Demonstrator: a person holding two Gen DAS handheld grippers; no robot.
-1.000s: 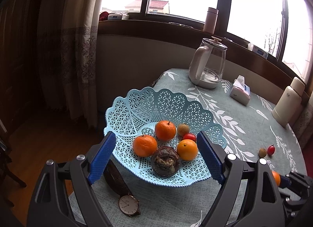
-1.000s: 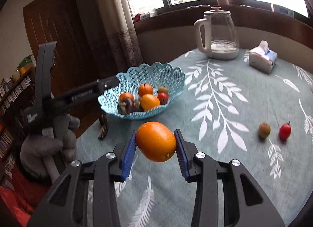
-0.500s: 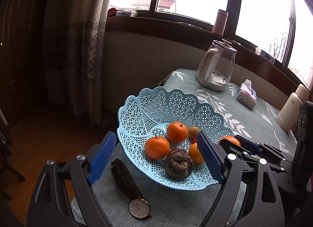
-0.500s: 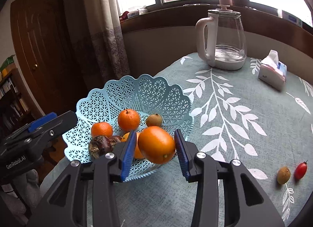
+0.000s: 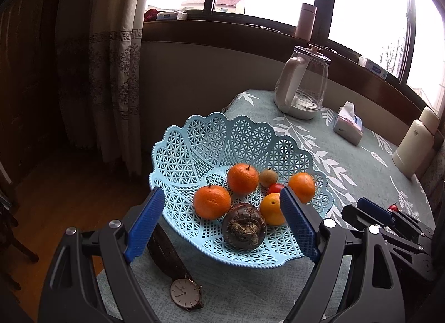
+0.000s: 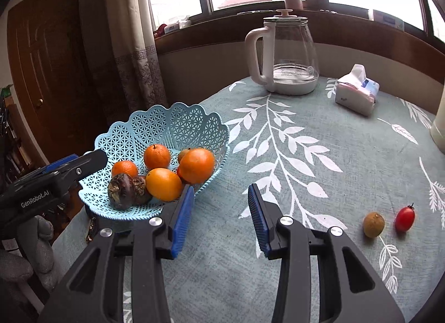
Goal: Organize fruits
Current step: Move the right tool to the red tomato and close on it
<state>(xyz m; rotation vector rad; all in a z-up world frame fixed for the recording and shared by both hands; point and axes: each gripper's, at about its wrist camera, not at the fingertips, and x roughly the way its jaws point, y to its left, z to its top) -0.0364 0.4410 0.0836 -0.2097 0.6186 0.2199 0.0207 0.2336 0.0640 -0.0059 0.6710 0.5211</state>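
A light blue lattice basket [image 5: 194,139] [image 6: 155,125] stands at the table's left edge and holds several oranges, a dark mangosteen [image 5: 244,228] [image 6: 123,186], a small brown fruit and a cherry tomato. The orange [image 6: 197,165] [image 5: 301,186] I carried lies in it at the near right rim. My right gripper [image 6: 221,206] is open and empty just beside that rim. My left gripper [image 5: 221,223] is open, its fingers straddling the basket's near side without touching fruit. On the cloth to the right lie a brown fruit [image 6: 373,224] and a red cherry tomato [image 6: 405,219].
A wristwatch [image 5: 185,292] lies by the basket's near edge. A glass kettle [image 6: 286,56] and tissue pack [image 6: 357,96] stand at the back, a white bottle [image 5: 415,148] on the right. The table drops off left of the basket.
My right gripper carried the orange over the basket rim, opened and let it go, then drew back. The left gripper stayed open near the basket.
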